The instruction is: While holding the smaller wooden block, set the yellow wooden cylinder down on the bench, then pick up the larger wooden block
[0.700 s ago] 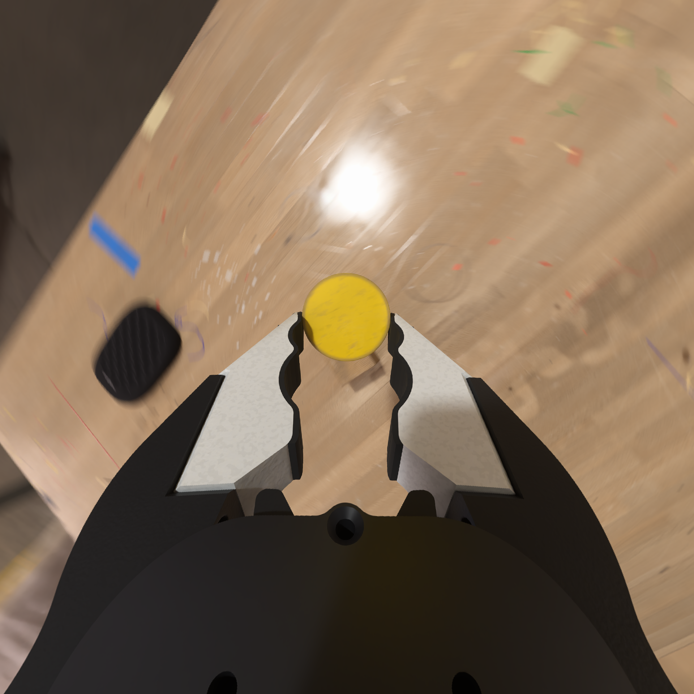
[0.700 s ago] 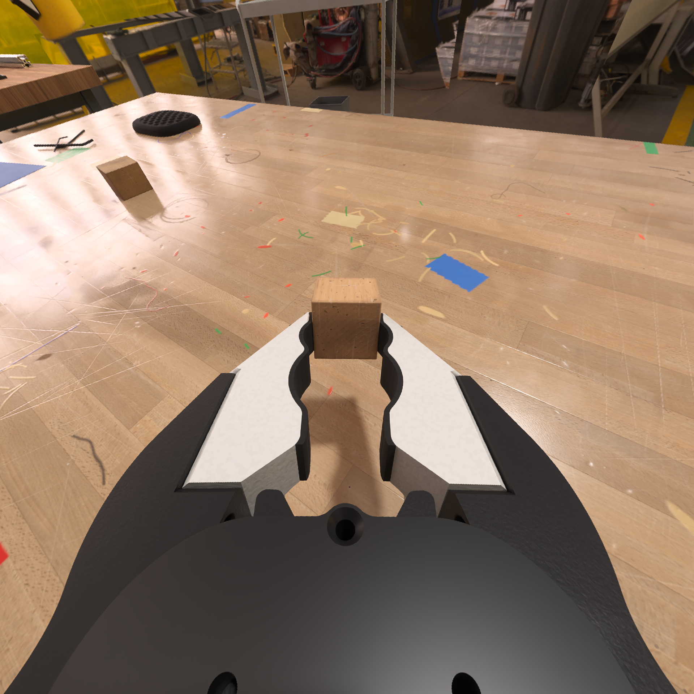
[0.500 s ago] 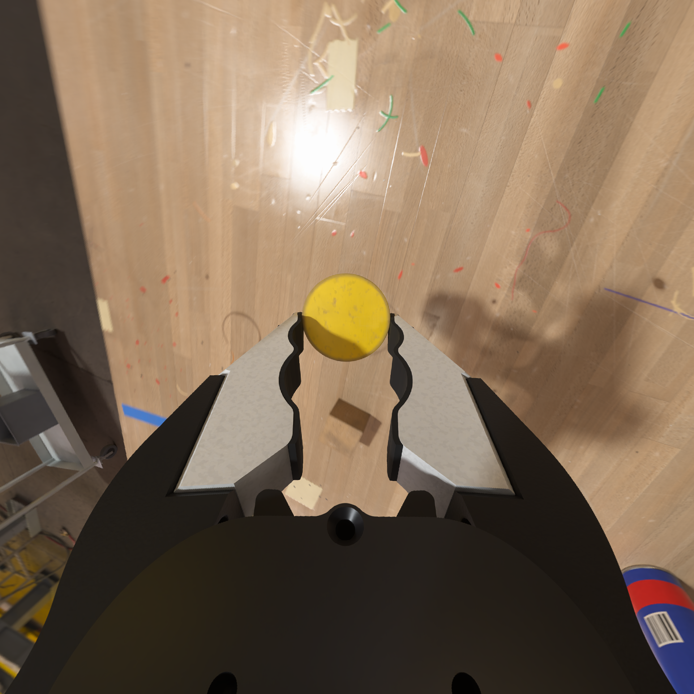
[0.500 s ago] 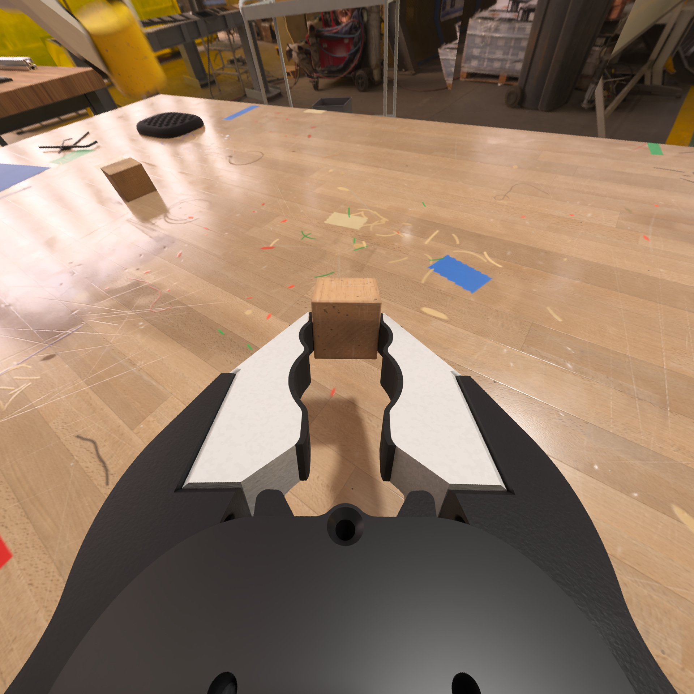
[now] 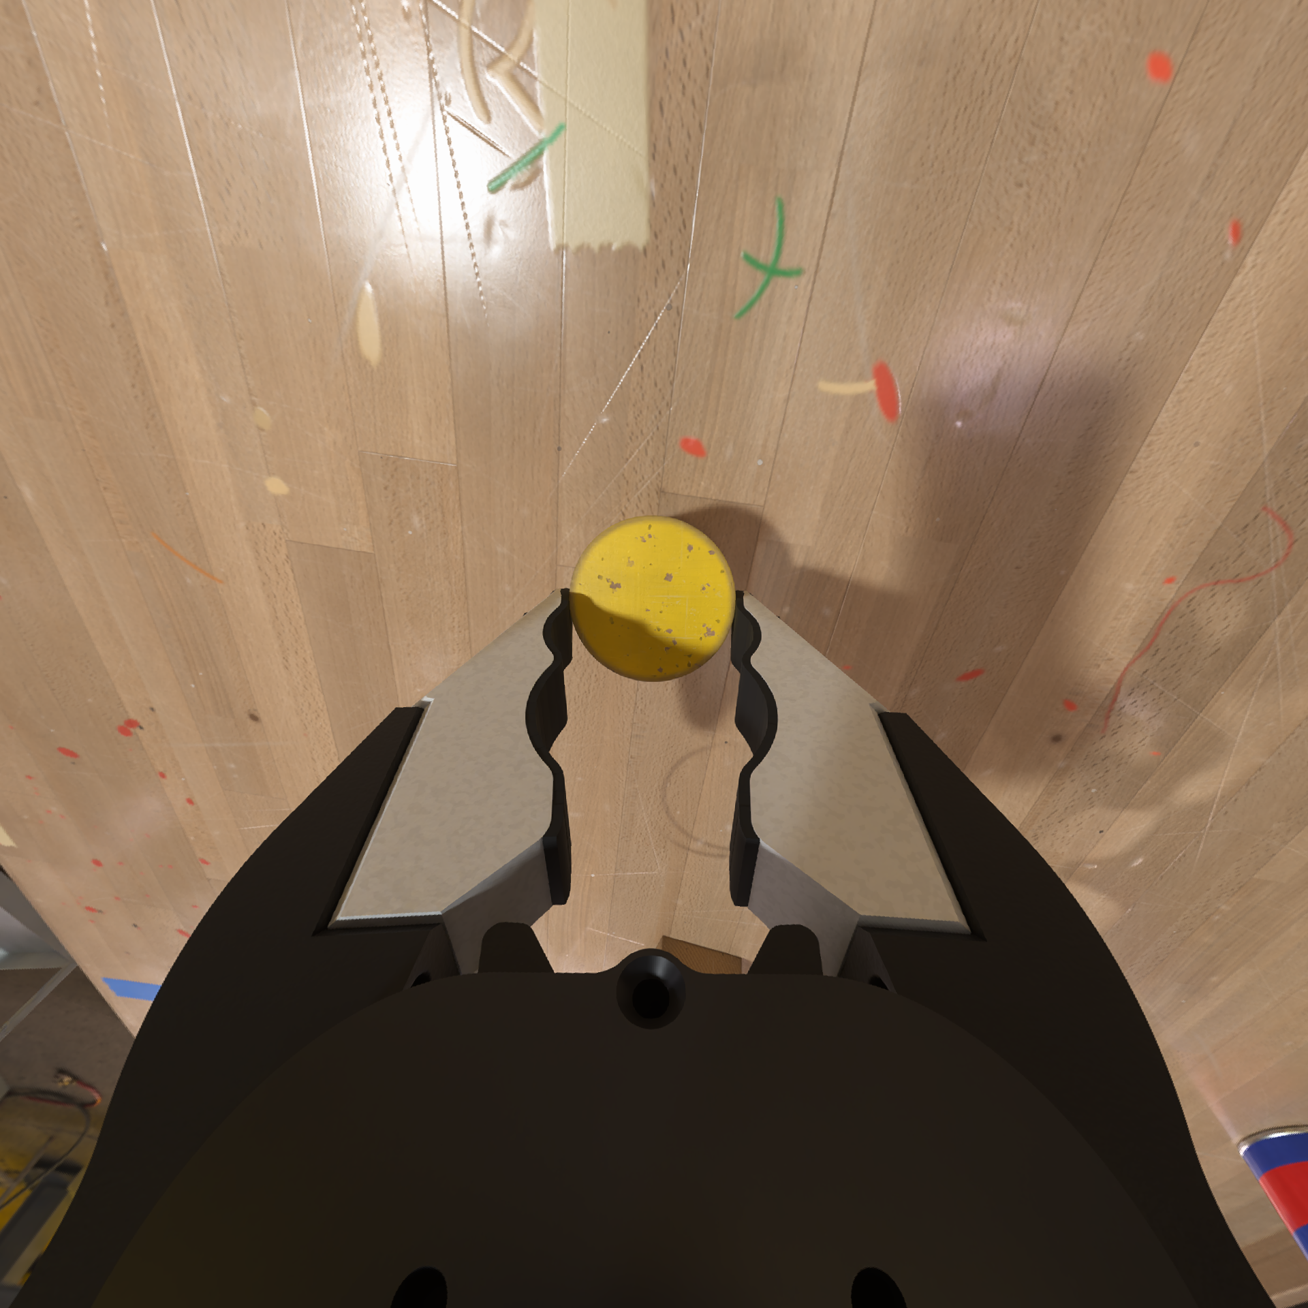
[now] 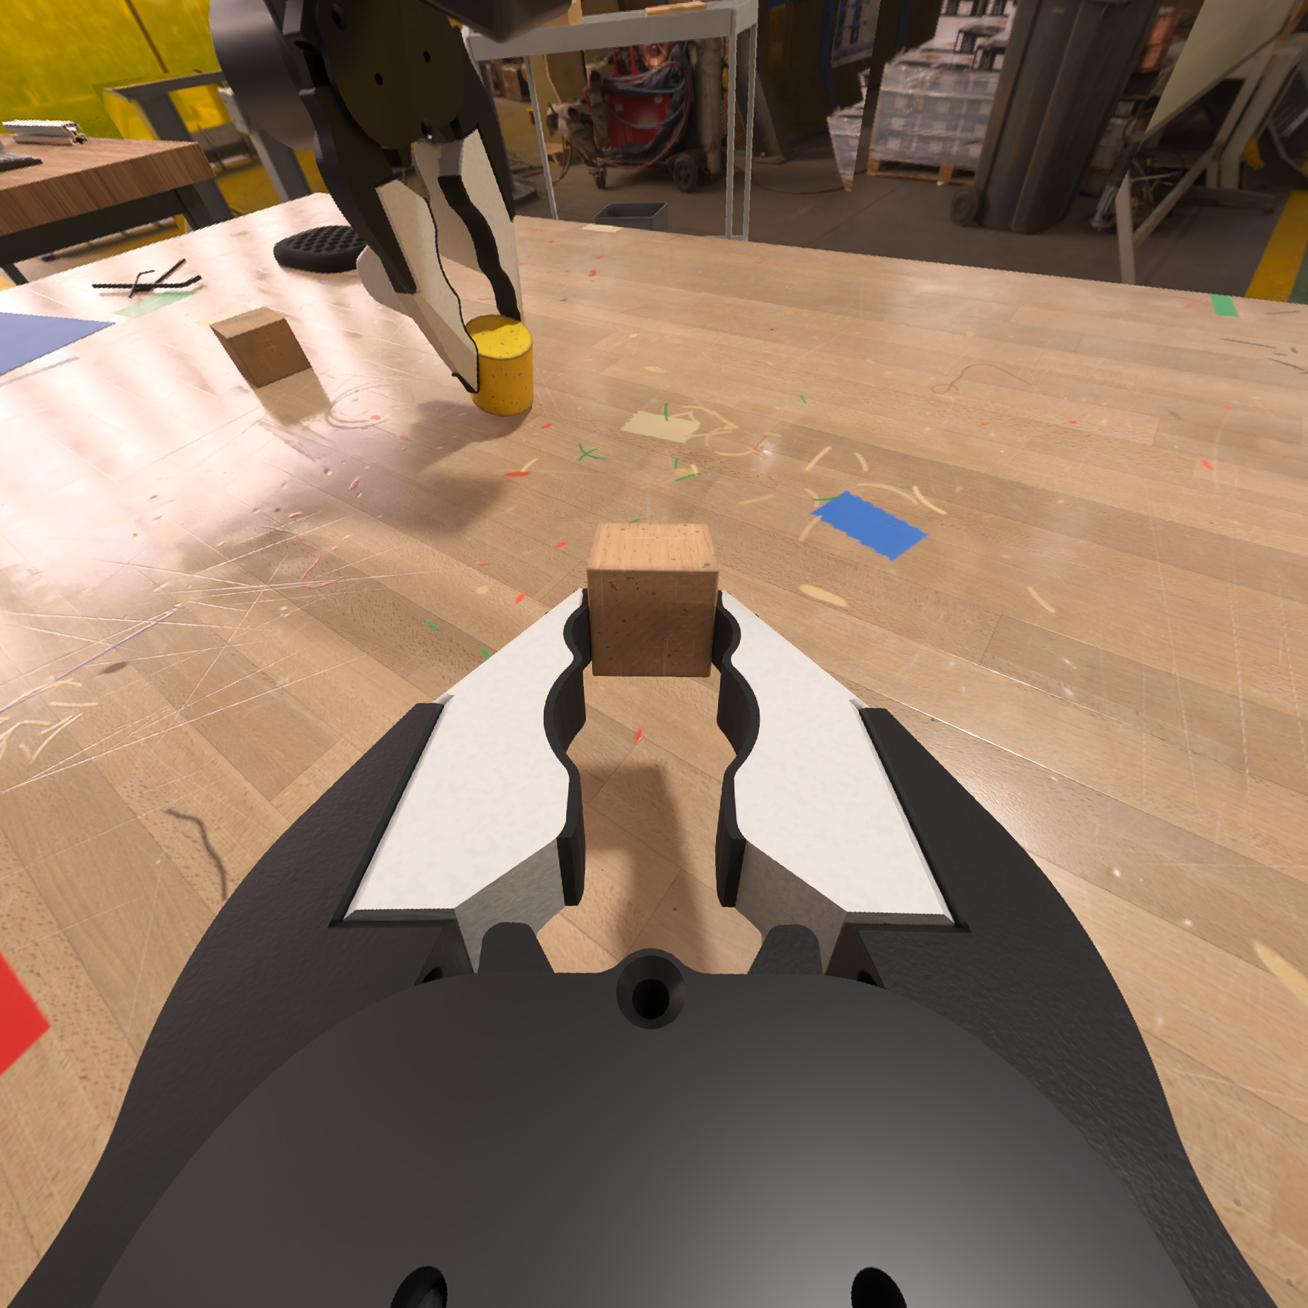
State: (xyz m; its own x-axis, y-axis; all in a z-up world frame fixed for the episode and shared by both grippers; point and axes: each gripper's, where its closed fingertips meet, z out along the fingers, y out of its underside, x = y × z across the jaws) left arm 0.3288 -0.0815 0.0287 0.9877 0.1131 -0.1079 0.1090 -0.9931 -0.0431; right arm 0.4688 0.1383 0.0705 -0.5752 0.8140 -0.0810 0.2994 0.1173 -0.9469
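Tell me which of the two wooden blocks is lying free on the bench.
The larger wooden block, far left beside the yellow wooden cylinder, rests on the bench ungripped. The smaller wooden block is clamped in the right gripper.

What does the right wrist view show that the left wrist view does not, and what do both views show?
Only the right wrist view shows the smaller wooden block held in the right claw, the larger wooden block on the bench, and a black perforated pad. Only the left wrist view shows a red and blue can at its edge. Both show the yellow wooden cylinder in the left claw, standing upright at the bench.
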